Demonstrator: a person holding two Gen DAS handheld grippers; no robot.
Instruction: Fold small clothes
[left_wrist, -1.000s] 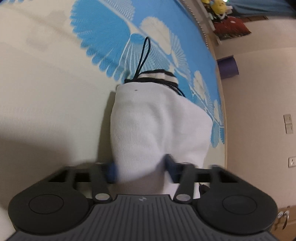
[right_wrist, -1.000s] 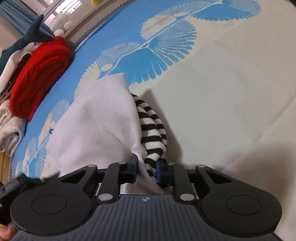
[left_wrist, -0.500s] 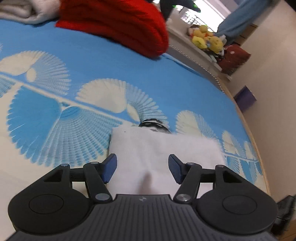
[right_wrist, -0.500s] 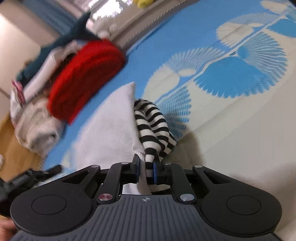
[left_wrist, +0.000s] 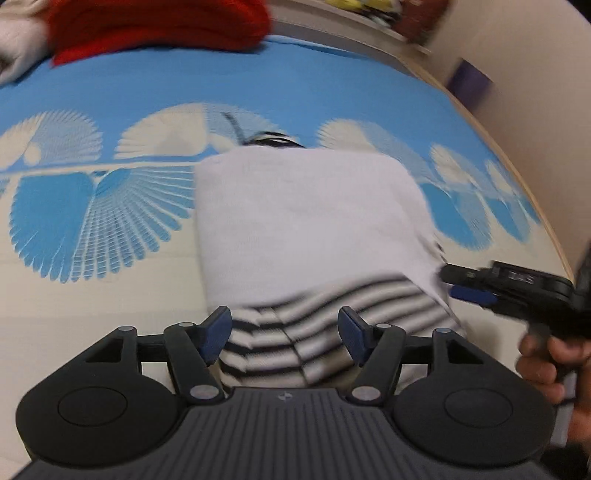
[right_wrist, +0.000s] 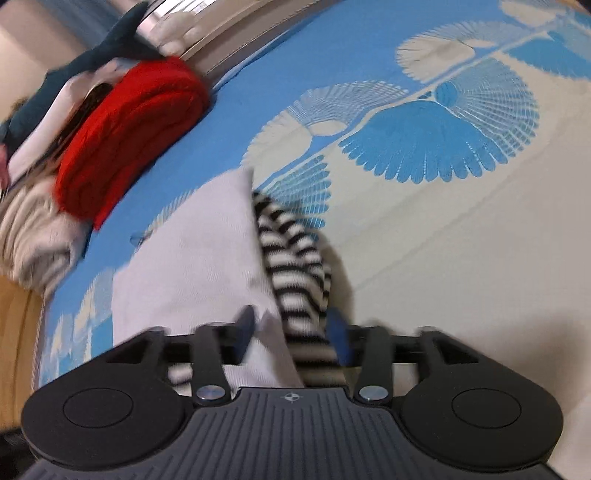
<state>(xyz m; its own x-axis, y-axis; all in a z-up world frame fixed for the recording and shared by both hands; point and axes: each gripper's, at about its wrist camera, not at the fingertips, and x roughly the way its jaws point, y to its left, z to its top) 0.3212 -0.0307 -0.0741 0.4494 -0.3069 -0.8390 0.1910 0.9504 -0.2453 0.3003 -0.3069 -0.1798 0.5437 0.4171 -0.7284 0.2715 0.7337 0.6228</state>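
Note:
A folded white garment (left_wrist: 310, 218) with a black-and-white striped band (left_wrist: 317, 317) lies on the blue and cream bedspread (left_wrist: 110, 280). My left gripper (left_wrist: 285, 336) hovers over the striped band, open, its blue pads clear of the cloth. In the right wrist view the same white garment (right_wrist: 199, 266) shows its striped part (right_wrist: 295, 266) along the right side. My right gripper (right_wrist: 291, 332) is opening, and the striped edge lies between its blurred pads without being pressed. The right gripper (left_wrist: 476, 291) also appears at the garment's right corner, held by a hand (left_wrist: 546, 365).
A red knitted bundle (right_wrist: 125, 136) and a cream folded garment (right_wrist: 33, 240) lie at the far edge of the bed. A dark blue plush (right_wrist: 110, 48) sits behind them. The bed's wooden edge (left_wrist: 546, 221) runs along the right, with a wall beyond.
My left gripper let go of the white cloth, opened and rose, rolling round. My right gripper, shut on the striped edge before, has spread its jaws and released it.

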